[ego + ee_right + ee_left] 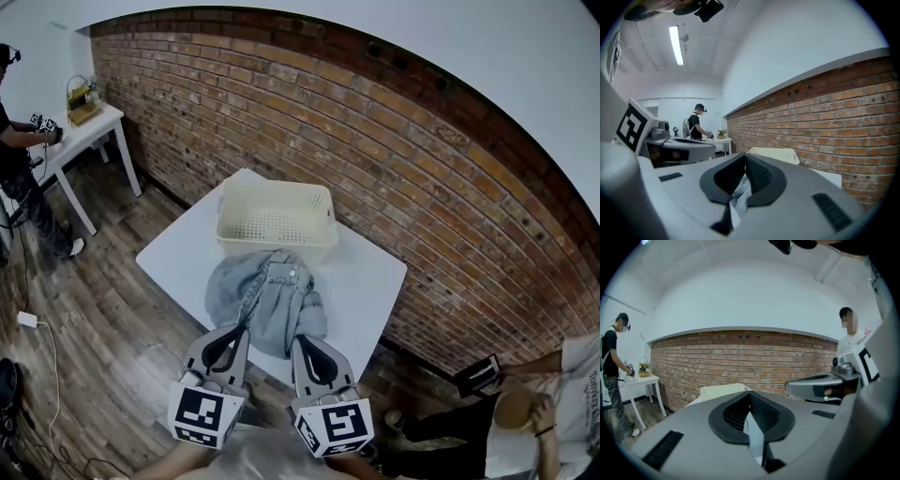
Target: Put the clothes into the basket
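Note:
A light blue denim garment [267, 295] lies bunched on the white table [178, 258], its far edge touching the empty cream basket [276, 221]. My left gripper [242, 328] and right gripper [298, 337] sit side by side at the garment's near edge, both shut on its cloth. In the left gripper view a strip of pale fabric [754, 437] is pinched between the closed jaws, with the basket [722, 391] ahead. In the right gripper view, denim fabric [739, 194] fills the gap between the jaws, and the basket [774, 153] shows ahead to the right.
A brick wall [394, 141] runs close behind the table. A small white side table [94, 127] stands far left with a person [19, 178] beside it. Another person [553, 403] is at the lower right. A cable and adapter [26, 320] lie on the wooden floor.

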